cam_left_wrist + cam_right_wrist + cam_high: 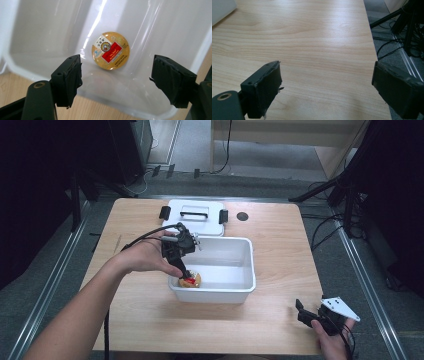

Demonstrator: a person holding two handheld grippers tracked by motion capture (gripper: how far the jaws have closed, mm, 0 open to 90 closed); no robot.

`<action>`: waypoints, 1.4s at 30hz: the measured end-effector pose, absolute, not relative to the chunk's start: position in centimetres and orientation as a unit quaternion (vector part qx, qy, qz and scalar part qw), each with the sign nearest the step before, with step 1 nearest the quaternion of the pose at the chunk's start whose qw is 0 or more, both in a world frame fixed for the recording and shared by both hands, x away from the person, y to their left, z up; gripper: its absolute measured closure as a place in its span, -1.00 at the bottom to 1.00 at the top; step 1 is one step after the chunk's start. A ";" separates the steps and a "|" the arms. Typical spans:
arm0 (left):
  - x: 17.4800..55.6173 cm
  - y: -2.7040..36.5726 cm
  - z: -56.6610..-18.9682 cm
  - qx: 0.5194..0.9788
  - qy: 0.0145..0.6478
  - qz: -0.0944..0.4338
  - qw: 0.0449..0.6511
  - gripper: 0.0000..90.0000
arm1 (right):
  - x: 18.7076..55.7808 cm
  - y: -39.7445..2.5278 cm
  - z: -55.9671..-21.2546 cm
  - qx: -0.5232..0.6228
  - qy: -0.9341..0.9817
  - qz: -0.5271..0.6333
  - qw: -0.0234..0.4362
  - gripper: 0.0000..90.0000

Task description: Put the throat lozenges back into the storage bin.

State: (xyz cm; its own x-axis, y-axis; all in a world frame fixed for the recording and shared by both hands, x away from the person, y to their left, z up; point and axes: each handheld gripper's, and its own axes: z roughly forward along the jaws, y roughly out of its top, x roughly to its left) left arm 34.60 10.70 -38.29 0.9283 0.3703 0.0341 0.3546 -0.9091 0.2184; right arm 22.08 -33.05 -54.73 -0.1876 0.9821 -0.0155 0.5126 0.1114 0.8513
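One white plastic bin (248, 270) is sitting near the middle of the wooden surface (280, 320). One round tin with a gold and red label (110, 50) is lying inside it, at the bin's corner nearest the surface's front left. One white lid (195, 214) with a single black handle and two black clips is lying by the surface's back edge. One small dark round spot (242, 216) is showing beside that lid. Two handheld grippers are working here: the left gripper (116, 75) and the right gripper (327, 87), each carrying two black jaws.
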 end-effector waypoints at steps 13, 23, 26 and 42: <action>34.0 14.4 -36.2 0.969 0.211 0.051 0.121 -0.42 | 22.1 -33.0 -54.8 0.555 0.675 0.371 0.315 -0.80; 33.4 17.5 -37.0 0.964 0.232 0.060 0.113 -0.41 | 22.1 -33.0 -54.7 0.556 0.675 0.369 0.314 -0.80; 33.0 18.3 -37.6 0.963 0.237 0.060 0.110 -0.41 | 22.1 -33.0 -54.7 0.556 0.675 0.369 0.315 -0.80; 31.0 23.3 -41.9 0.944 0.297 0.053 0.136 -0.41 | 22.2 -32.9 -54.7 0.557 0.675 0.367 0.315 -0.80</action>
